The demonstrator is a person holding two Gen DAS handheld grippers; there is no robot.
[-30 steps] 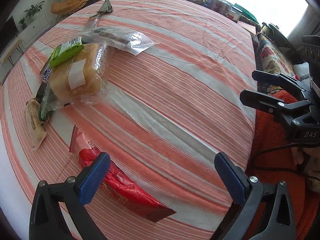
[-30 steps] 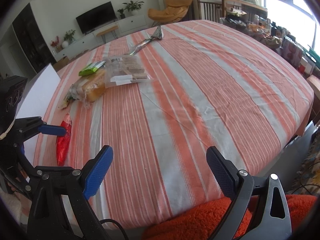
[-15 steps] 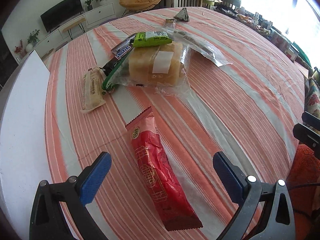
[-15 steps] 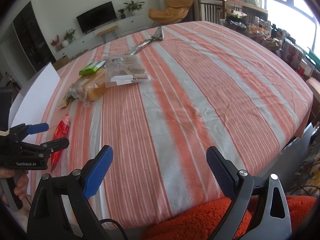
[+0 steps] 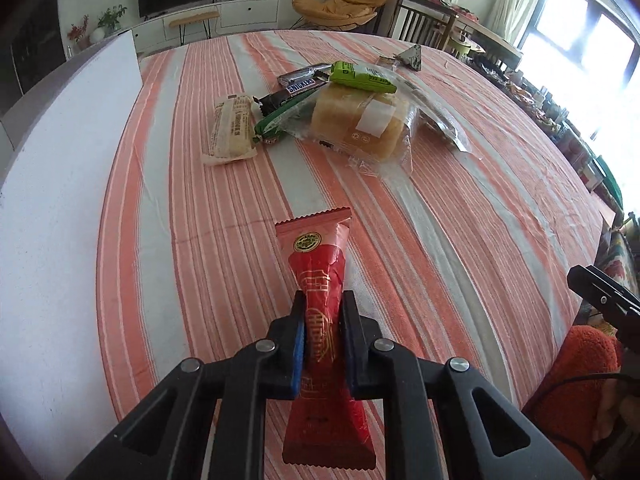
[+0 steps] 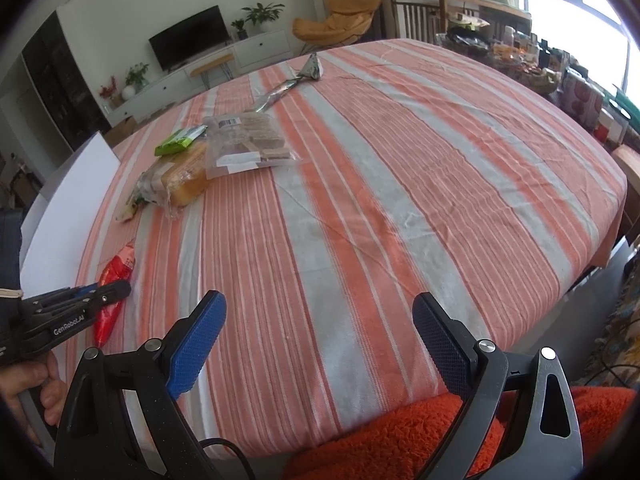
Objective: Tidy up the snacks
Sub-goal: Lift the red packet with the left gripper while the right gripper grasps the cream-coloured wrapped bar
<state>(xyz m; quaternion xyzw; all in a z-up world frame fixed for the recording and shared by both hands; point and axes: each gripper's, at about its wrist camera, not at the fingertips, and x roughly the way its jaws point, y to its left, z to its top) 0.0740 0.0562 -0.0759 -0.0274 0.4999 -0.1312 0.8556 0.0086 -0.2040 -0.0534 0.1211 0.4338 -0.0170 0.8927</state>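
Left gripper (image 5: pixel 323 338) is clamped on the long red foil snack packet (image 5: pixel 320 280), blue pads squeezing it about mid-length; both ends stick out past the jaws. Packet sits low over the near-left part of the counter (image 5: pixel 460 208), which wears an orange-and-grey striped cloth. Can't tell if the packet is touching the cloth.

Right gripper (image 6: pixel 316 344) is spread wide with nothing between the jaws, at the near counter edge above an orange fuzzy fabric (image 6: pixel 400 436).

Left wrist view only:
- black Snickers bar (image 5: pixel 294 92)
- beige wrapped pastry bar (image 5: pixel 232 128), lying beside the Snickers
- green-and-clear wrapper (image 5: pixel 276 122) tucked under the clear-bagged bread loaf (image 5: pixel 362 122)
- lime-green snack bar (image 5: pixel 362 78) resting on top of the loaf

Right wrist view only:
- clear bag of brown biscuits (image 6: pixel 250 146) leaning on the loaf's far side; the left view shows just its edge
- crumpled silver foil wrapper (image 6: pixel 296 80) farther back, seen full length with its long tail; the left view catches only its triangular end
- left gripper from the side, with the red packet poking out ahead of and under it

White board (image 5: pixel 60 184) lies along the counter's left edge, in both views.
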